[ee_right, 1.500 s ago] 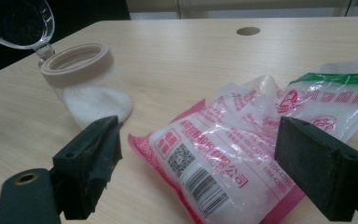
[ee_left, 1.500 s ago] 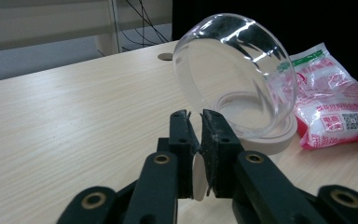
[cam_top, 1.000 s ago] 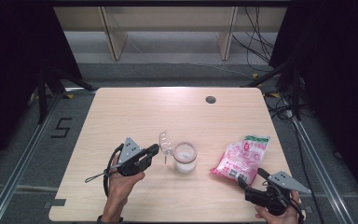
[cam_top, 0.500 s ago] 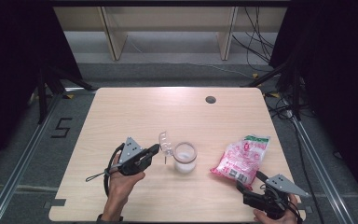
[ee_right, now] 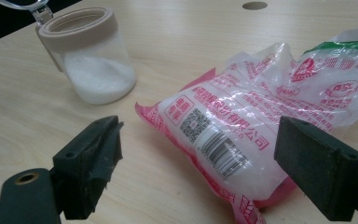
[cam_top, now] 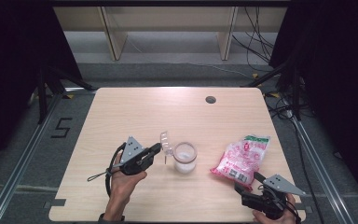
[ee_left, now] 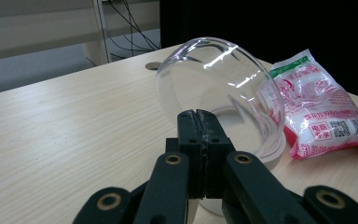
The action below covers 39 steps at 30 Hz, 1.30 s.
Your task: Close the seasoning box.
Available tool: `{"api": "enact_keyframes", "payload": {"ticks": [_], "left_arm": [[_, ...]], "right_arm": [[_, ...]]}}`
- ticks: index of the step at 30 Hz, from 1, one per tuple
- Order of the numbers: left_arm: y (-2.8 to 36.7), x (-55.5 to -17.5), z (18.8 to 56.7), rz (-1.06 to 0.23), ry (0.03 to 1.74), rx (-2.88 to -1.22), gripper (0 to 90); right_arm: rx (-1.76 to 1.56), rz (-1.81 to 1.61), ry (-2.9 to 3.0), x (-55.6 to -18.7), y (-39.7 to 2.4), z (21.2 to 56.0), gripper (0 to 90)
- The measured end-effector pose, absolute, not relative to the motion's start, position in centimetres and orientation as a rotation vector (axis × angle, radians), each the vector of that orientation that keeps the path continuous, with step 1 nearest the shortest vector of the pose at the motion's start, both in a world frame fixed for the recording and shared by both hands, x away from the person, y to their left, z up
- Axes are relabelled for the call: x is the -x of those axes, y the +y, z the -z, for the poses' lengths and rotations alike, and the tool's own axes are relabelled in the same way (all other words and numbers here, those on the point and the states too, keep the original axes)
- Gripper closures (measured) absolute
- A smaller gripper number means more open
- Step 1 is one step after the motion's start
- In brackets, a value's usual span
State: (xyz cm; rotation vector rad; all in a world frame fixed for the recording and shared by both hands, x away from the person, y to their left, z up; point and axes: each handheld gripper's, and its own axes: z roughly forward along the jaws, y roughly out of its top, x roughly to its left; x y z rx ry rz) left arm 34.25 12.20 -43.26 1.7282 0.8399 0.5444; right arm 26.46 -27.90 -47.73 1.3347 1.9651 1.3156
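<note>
1. The left tongs (cam_top: 154, 150) are clamped on the clear lid (ee_left: 219, 88), held tilted just beside the open jar (cam_top: 185, 157) near the desk's (cam_top: 135, 112) front edge.
2. The right tongs (ee_right: 198, 161) gape wide at the sugar bag (ee_right: 261, 126) by the front right corner.
3. Likely next: close on the bag, lift it, pour.

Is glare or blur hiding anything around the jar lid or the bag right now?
Left gripper view: bright streaks of glare on the clear domed plastic lid, jaws near the lens soft. Right gripper view: sheen on the pink and white printed plastic bag, its barcode legible. High view: evenly lit, dark surroundings.
</note>
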Motion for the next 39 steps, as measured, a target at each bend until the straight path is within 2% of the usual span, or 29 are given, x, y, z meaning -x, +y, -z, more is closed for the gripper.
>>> {"api": "enact_keyframes", "payload": {"ticks": [29,32,36,38,39], "left_arm": [[11.1,-33.8,43.0,-0.519,0.799,-1.732,83.5],[10.8,-33.8,42.9,-0.507,0.776,-1.738,79.0],[10.7,-33.7,42.4,-0.466,0.748,-1.724,67.4],[10.5,-33.5,42.3,-0.464,0.740,-1.741,60.6],[10.5,-33.5,42.3,-0.457,0.751,-1.743,53.0]], "right_arm": [[-1.347,-1.306,1.989,-26.3,-27.4,48.0,15.6],[-1.328,-1.313,1.996,-26.5,-27.6,48.1,15.6],[-1.333,-1.321,1.999,-26.5,-27.5,48.1,15.6],[-1.335,-1.317,1.998,-26.5,-27.5,48.1,15.6],[-1.366,-1.314,1.991,-26.4,-27.4,48.1,15.6]]}}
